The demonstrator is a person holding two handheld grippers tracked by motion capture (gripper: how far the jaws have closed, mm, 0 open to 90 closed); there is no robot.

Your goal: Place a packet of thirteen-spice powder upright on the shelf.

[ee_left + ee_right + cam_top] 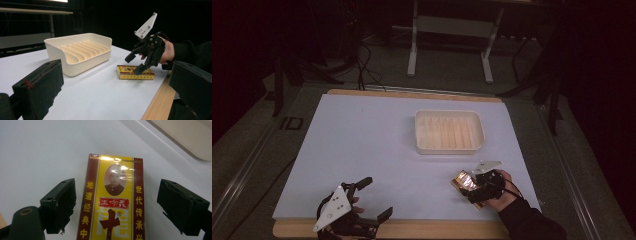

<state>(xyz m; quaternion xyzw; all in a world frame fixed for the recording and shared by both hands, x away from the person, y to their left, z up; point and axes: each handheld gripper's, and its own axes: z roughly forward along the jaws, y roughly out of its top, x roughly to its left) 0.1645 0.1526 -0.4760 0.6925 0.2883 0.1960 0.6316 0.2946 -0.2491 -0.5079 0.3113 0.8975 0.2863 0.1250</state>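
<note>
Yellow box (112, 202) lies flat between the wide-open right claw (117, 207) fingers, long side pointing straight ahead, untouched by them.

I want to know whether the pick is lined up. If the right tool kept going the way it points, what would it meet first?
Most likely the box: it lies flat between the right tool's open jaws, which do not yet touch it.

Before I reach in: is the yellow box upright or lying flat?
Lying flat: the yellow box rests broad face up on the table.
</note>
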